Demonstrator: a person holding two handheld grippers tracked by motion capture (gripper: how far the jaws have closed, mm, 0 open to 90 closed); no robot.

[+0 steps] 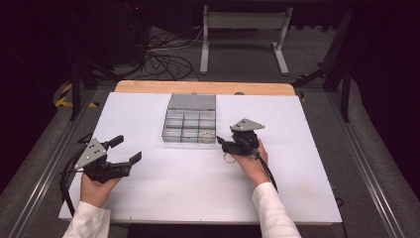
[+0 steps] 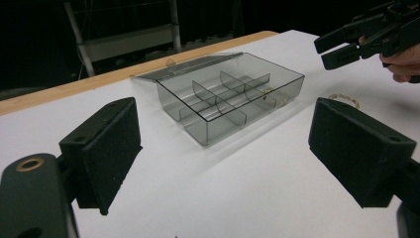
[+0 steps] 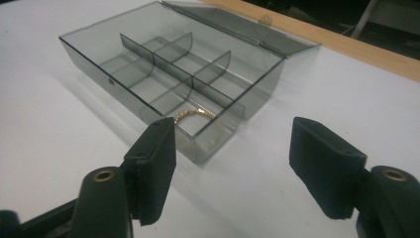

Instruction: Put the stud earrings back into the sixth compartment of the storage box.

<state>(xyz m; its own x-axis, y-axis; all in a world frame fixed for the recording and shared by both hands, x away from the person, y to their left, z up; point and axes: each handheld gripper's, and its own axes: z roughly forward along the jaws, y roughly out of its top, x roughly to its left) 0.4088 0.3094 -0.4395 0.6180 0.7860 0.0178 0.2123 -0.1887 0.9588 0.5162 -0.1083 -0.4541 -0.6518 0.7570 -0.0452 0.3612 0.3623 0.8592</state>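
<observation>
Surroundings: a white table top fills the middle of the high view, with a strip of bare wood along its far edge. Beyond it, at the upper centre, stands a white metal frame, and a tangle of black cables lies on the grey floor to its left.
Box: a smoky clear compartment box sits at the centre of the high view, its lid folded back flat toward the wooden strip. Dividers split it into small cells.
In the box: a gold chain curls in the corner cell nearest the right gripper, at the centre of the right gripper view, partly hidden behind that gripper's own left jaw.
On the table: a second small chain or ring lies on the white surface just under the right gripper; in the left gripper view it shows at the right edge.
In the way: nothing lies between either gripper and the box.
Left gripper: left gripper at the lower left of the high view, held above the table, jaws spread wide and holding nothing, aimed toward the box.
Right gripper: right gripper right of centre, close to the box's near right corner, jaws parted and empty.
Hands: the left hand and right hand grip from below, both in white sleeves.
</observation>
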